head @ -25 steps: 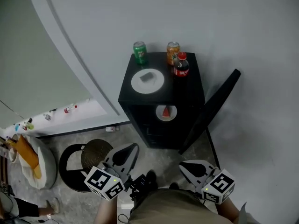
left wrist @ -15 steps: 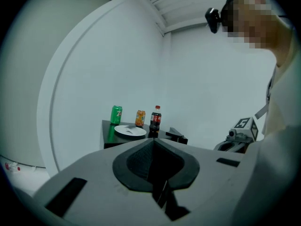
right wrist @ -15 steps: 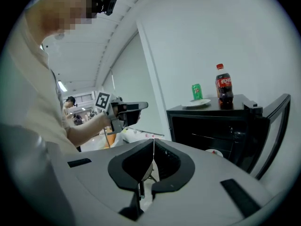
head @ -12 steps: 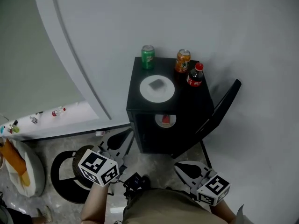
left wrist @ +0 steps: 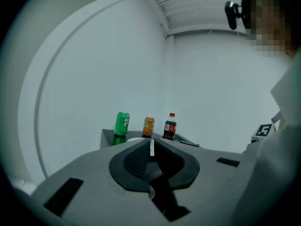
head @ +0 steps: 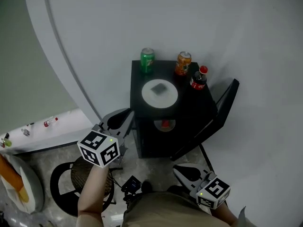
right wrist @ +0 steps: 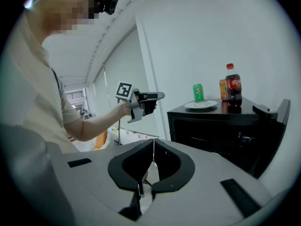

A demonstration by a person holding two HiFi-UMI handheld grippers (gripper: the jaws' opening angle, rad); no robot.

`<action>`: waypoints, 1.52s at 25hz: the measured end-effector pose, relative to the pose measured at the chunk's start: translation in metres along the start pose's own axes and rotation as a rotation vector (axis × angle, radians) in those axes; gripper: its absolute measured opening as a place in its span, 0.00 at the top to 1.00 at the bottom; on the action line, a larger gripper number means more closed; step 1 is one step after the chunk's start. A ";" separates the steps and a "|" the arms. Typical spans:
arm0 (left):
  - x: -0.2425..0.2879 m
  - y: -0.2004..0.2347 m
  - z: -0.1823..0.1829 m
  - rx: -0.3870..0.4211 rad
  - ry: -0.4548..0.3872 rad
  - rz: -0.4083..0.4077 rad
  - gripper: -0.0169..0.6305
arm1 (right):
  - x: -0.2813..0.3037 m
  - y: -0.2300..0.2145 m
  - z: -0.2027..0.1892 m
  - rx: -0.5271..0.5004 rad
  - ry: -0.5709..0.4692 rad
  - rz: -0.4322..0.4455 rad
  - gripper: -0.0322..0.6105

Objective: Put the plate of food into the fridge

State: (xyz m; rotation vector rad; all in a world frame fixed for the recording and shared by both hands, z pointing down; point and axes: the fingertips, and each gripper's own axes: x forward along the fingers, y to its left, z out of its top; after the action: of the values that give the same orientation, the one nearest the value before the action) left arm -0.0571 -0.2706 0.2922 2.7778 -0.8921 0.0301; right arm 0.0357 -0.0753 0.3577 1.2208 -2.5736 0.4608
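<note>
Sitting atop the open fridge [head: 189, 105], the plate [head: 147, 94] bears food [head: 159, 88].

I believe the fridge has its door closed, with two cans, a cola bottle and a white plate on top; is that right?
Not quite: the head view shows the fridge door standing open. The green can, orange can, cola bottle and white plate are on top.

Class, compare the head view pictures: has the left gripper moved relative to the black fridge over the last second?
Yes. The left gripper has moved up the picture, from below the front of the fridge to beside its left edge, jaws shut.
</note>
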 end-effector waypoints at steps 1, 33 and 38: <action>0.006 0.004 0.000 -0.001 0.004 0.000 0.96 | 0.002 -0.001 0.000 0.000 0.001 -0.003 0.92; 0.127 0.054 -0.040 0.354 0.457 0.256 0.63 | -0.013 -0.084 0.016 0.034 -0.040 0.138 0.92; 0.118 0.055 -0.043 0.305 0.449 0.257 0.63 | -0.014 -0.086 0.014 0.041 -0.036 0.154 0.92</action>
State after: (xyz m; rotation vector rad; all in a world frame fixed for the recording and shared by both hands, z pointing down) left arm 0.0096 -0.3718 0.3555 2.7120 -1.1824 0.8594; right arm 0.1101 -0.1219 0.3551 1.0568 -2.7137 0.5306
